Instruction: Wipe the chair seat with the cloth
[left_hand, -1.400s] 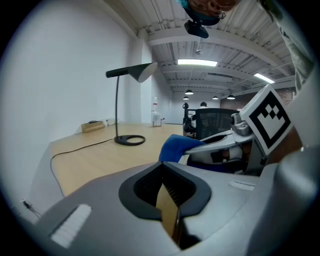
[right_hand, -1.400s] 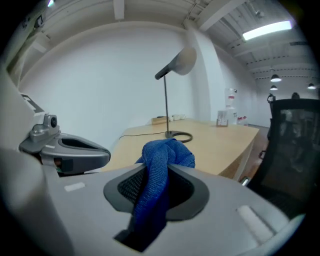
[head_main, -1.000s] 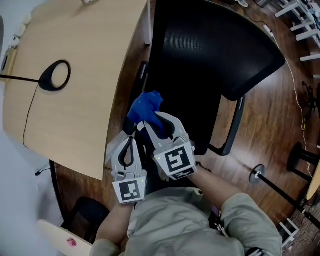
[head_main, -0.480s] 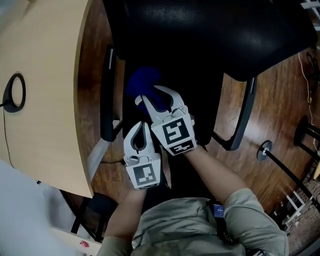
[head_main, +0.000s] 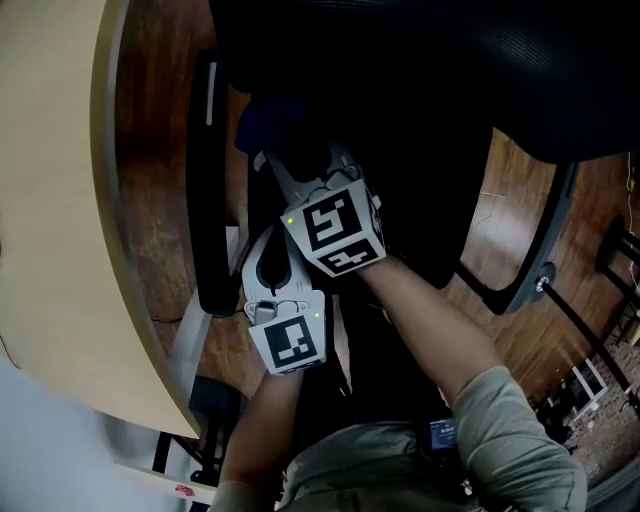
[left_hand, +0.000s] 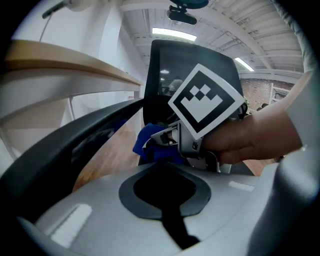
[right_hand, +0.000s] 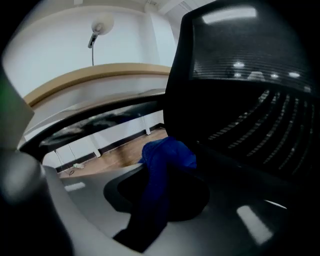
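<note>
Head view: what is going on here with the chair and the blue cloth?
A person holds a hand-held gripper in each hand. The right hand-held gripper is shut on a blue cloth over the black chair seat; whether the cloth touches the seat is unclear. The left hand-held gripper is shut and empty, close beside it.

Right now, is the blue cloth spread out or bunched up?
Bunched up. The blue cloth is pinched in the right claw as a crumpled wad, not flat.

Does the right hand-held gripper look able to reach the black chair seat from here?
Probably yes: the right hand-held gripper, clamping the blue cloth, hangs right over the black chair seat with nothing between.
</note>
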